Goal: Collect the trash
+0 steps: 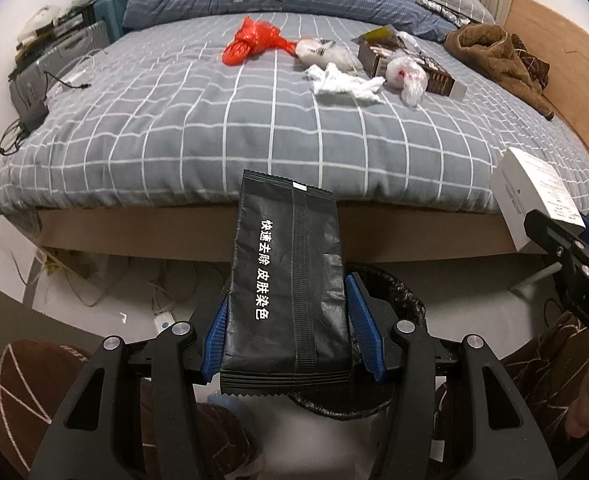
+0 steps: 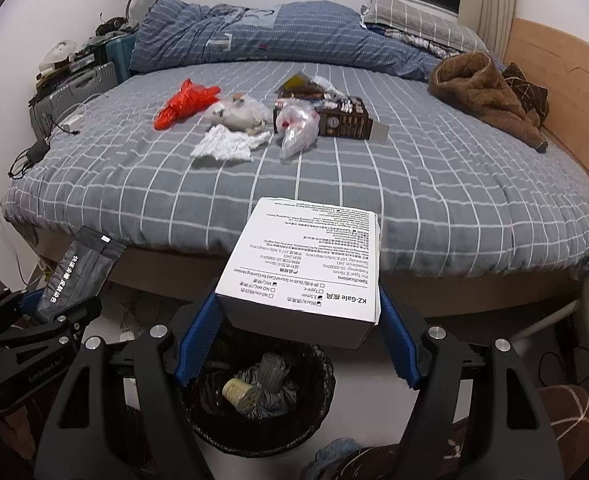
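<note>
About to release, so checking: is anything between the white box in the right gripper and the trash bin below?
Nothing visible: the white box hangs in the right gripper over the open bin.

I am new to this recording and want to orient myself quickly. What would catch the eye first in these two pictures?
First, each gripper holds trash: the left gripper grips a black packet, the right gripper a white box, above a black-lined trash bin. Behind them, on the grey checked bed, more litter lies together: a red plastic bag, crumpled white tissue and a dark brown box.
</note>
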Demonstrator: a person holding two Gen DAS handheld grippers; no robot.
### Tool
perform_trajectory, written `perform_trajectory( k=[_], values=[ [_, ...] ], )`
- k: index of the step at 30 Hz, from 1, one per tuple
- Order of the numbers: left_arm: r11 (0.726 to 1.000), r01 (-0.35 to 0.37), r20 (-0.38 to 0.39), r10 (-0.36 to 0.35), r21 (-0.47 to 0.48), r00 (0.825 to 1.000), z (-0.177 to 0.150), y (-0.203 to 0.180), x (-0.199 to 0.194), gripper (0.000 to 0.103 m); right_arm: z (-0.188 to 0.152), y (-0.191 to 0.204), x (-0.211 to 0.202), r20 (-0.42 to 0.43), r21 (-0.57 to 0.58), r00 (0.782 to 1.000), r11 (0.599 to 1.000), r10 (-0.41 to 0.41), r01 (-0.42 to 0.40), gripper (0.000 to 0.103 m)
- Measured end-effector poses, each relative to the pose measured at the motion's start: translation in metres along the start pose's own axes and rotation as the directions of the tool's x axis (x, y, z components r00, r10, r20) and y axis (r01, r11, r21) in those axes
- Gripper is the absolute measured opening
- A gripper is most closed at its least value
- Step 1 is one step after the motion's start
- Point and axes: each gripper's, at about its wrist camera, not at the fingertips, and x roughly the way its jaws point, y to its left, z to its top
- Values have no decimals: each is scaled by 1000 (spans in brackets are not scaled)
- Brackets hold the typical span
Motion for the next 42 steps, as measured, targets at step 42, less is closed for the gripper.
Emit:
perform_trajectory(
  k=[42],
  values=[
    [996,-39,-93,31,-84,995,-13,58,68,52,-26,71,105,-274,-69,960,994,61,-83,88]
  ],
)
